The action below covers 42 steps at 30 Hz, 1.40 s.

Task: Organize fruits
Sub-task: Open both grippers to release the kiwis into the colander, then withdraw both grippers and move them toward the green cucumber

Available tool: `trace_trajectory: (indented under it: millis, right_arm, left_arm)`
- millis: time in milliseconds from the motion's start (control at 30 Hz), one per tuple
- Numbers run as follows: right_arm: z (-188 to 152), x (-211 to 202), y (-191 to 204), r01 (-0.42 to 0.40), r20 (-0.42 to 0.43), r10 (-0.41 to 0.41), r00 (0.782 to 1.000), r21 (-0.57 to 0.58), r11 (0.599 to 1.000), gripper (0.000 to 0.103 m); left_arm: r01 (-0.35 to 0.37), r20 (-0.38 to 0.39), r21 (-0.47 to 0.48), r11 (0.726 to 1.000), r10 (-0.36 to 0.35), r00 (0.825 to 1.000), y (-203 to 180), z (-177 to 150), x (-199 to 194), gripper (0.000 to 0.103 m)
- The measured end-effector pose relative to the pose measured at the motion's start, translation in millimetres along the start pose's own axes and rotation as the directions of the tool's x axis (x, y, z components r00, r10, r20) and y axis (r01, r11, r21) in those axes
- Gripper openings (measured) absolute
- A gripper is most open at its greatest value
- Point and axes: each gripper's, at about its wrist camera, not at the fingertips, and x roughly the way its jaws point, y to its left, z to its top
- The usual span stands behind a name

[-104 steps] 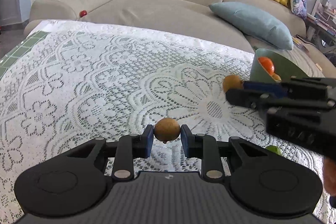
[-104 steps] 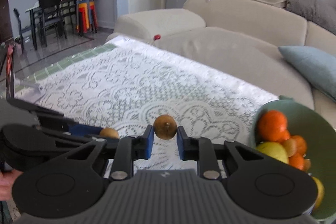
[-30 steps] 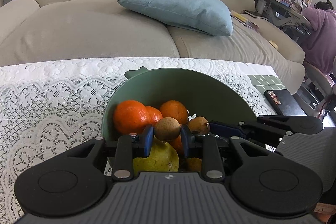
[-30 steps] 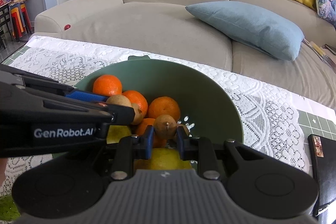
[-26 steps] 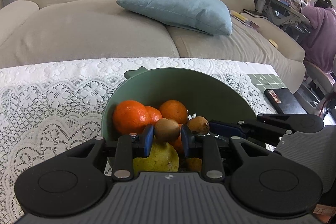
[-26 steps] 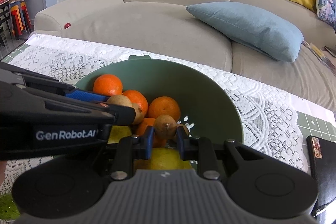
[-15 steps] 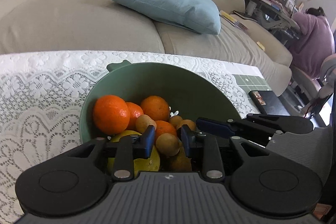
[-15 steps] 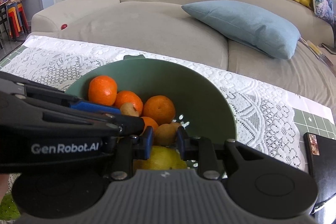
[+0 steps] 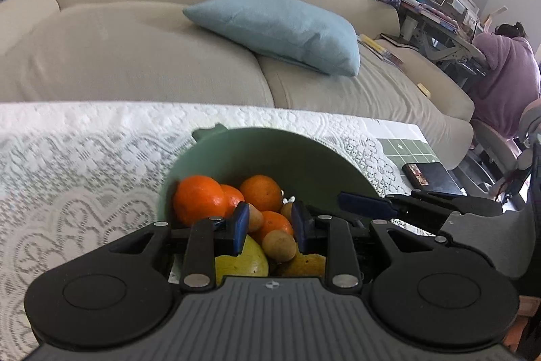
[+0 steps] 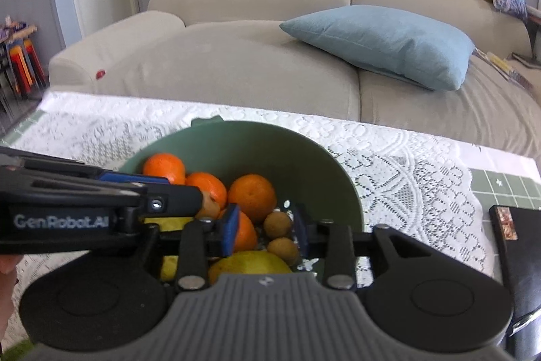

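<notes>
A green bowl [image 9: 297, 158] [image 10: 253, 144] on the lace cloth holds several oranges [image 9: 197, 200] [image 10: 252, 195], a yellow fruit [image 9: 241, 263] [image 10: 250, 261] and small brown fruits. My left gripper [image 9: 269, 225] hangs open over the bowl. One brown fruit [image 9: 279, 245] lies loose below its pads. My right gripper [image 10: 266, 229] is over the same bowl with its jaws opening. Two brown fruits [image 10: 277, 224] [image 10: 282, 249] lie in the bowl under the gap, free of the pads. The left gripper's fingers [image 10: 175, 192] cross in from the left.
A white lace tablecloth [image 9: 84, 164] covers the table. A black box [image 10: 514, 242] lies at its right end. Behind stands a beige sofa [image 9: 135, 56] with a blue cushion [image 10: 382, 43]. A person in purple [image 9: 507, 73] sits at a desk far right.
Each gripper held a small brown fruit over the bowl a second ago. Both fruits have dropped among the other fruit, and the right jaws have spread apart.
</notes>
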Motion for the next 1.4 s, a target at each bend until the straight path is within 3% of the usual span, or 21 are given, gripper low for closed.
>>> trace_trajectory:
  millis: [100, 167, 300, 533, 667, 967, 1233, 1400]
  right_arm:
    - [2.0, -6.4, 0.6, -0.025, 0.018, 0.024, 1.0, 0.029, 0.999, 0.041]
    - [2.7, -10.8, 2.1, -0.032, 0.036, 0.03, 0.999, 0.039, 0.999, 0.052]
    - [3.5, -21.6, 8.2, -0.071, 0.07, 0.067, 0.995, 0.052, 0.996, 0.064]
    - [0.8, -39.1, 22.1, -0.147, 0.108, 0.139, 0.984, 0.073, 0.986, 0.082]
    - [-1.5, -51.9, 34.6, -0.169, 0.132, 0.16, 0.978, 0.057, 0.984, 0.09]
    - [-6.6, -70.8, 61.3, -0.224, 0.145, 0.222, 0.964, 0.0, 0.975, 0.096]
    - [-24.5, -86.7, 74.0, -0.265, 0.153, 0.261, 0.953, 0.011, 0.964, 0.099]
    - [-43.9, -94.5, 80.1, -0.278, 0.157, 0.273, 0.949, 0.013, 0.96, 0.099]
  left_arm:
    - [-0.008, 0.025, 0.001, 1.0, 0.008, 1.0, -0.3, 0.3, -12.9, 0.037]
    - [-0.035, 0.051, 0.009, 0.999, 0.034, 0.998, -0.8, -0.5, -23.2, 0.041]
    - [-0.062, 0.101, 0.009, 0.998, 0.061, 0.993, 2.6, -4.1, -47.4, 0.047]
    - [-0.113, 0.18, -0.065, 0.992, 0.123, 0.976, 13.5, -20.2, -88.4, 0.072]
    - [-0.144, 0.215, -0.1, 0.984, 0.163, 0.963, 19.7, -32.0, -108.2, 0.08]
    - [-0.227, 0.273, -0.149, 0.962, 0.261, 0.926, 29.6, -67.5, -146.2, 0.087]
    - [-0.196, 0.224, -0.164, 0.967, 0.23, 0.947, 35.0, -105.7, -159.7, 0.087]
    - [-0.186, 0.223, -0.245, 0.952, 0.242, 0.944, 44.7, -133.7, -167.7, 0.087]
